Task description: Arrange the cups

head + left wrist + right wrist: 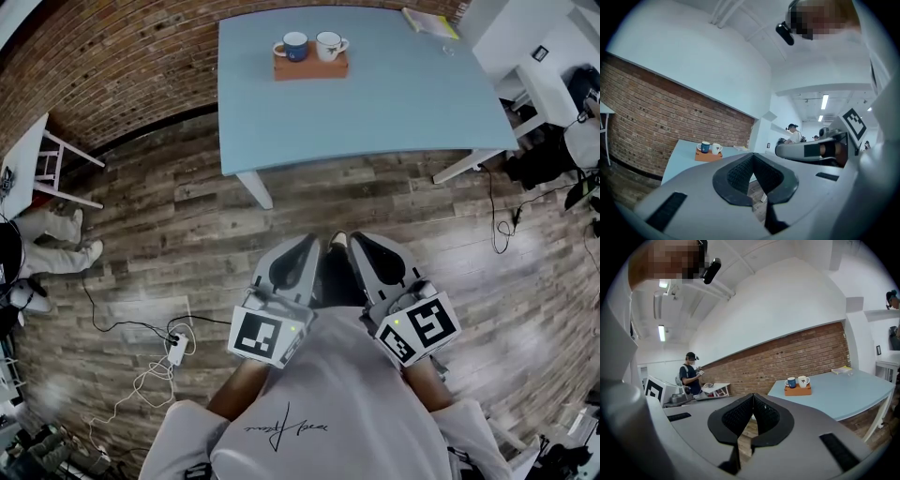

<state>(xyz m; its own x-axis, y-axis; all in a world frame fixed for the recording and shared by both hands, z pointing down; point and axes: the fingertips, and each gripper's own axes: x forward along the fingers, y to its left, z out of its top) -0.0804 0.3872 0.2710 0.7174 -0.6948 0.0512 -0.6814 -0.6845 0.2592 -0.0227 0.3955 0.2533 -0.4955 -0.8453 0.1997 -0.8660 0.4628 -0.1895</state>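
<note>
Not started, I'd say: blue cup (294,46) and white cup (328,45) sit on wooden block (310,67), worktop (375,112) well ahead. Left claw (309,242) and right claw (359,240) clenched, empty.

A lab-like workroom: brick wall (122,56), white desks (525,42), floor cables (150,379).

White T-shirt (323,403) with a thin black scrawl across it — the left gripper (309,246) and right gripper (361,246) are pale grey shells with black ribbed pads (739,174), each bearing a black-and-white marker cube (267,336)
</note>
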